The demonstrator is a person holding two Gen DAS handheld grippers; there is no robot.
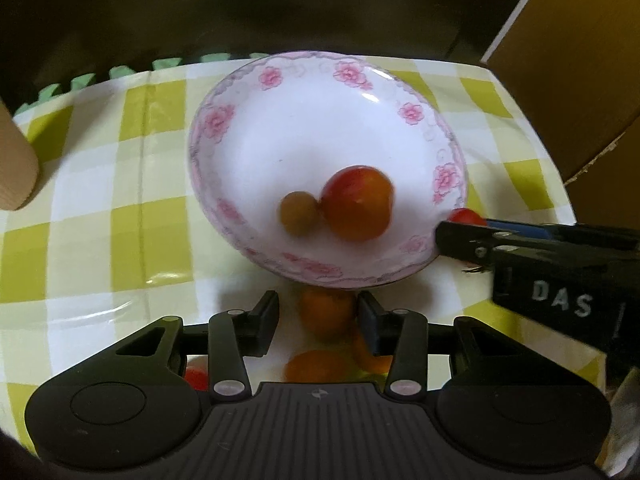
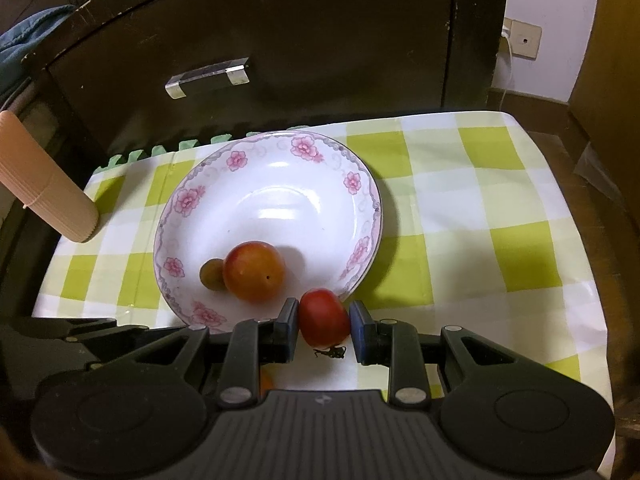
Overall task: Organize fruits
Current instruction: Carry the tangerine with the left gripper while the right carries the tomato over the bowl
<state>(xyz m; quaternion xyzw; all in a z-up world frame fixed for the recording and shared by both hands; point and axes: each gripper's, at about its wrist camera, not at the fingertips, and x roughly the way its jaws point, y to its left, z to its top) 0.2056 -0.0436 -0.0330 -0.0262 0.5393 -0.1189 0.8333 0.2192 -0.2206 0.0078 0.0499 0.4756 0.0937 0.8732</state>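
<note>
A white ceramic bowl with a pink floral rim (image 2: 372, 200) stands on the counter (image 2: 480, 208), which is covered by a yellow-green and white checked cloth. Inside the bowl, toward its near side, a round red-orange fruit (image 2: 254, 276) lies touching a smaller brown-green round fruit (image 2: 212, 275) on its left.

The right tool (image 2: 324, 322) points steeply down at the near rim of the bowl. Its jaws are clenched on a red oval tomato-like fruit (image 2: 323, 316), with both pads pressing its sides. The fruit sits just outside the bowl's rim, over the cloth. A small dark stem-like scrap (image 2: 330, 353) lies on the cloth directly below it.

The left tool (image 1: 318, 318) also points steeply down, in front of the bowl. Its jaws stand apart (released), with a blurred orange round fruit (image 1: 326, 316) between the pads; whether the pads touch it cannot be told. Two more orange fruits (image 1: 316, 366) lie on the cloth below, partly hidden by the tool body, and a small red fruit (image 1: 196, 378) shows at the lower left behind one of its links.

A ribbed beige cylinder (image 2: 52, 196) stands at the counter's left edge. A dark cabinet with a clear handle (image 2: 208, 77) stands behind the counter, and a brown cardboard box (image 1: 568, 64) is at the right.
</note>
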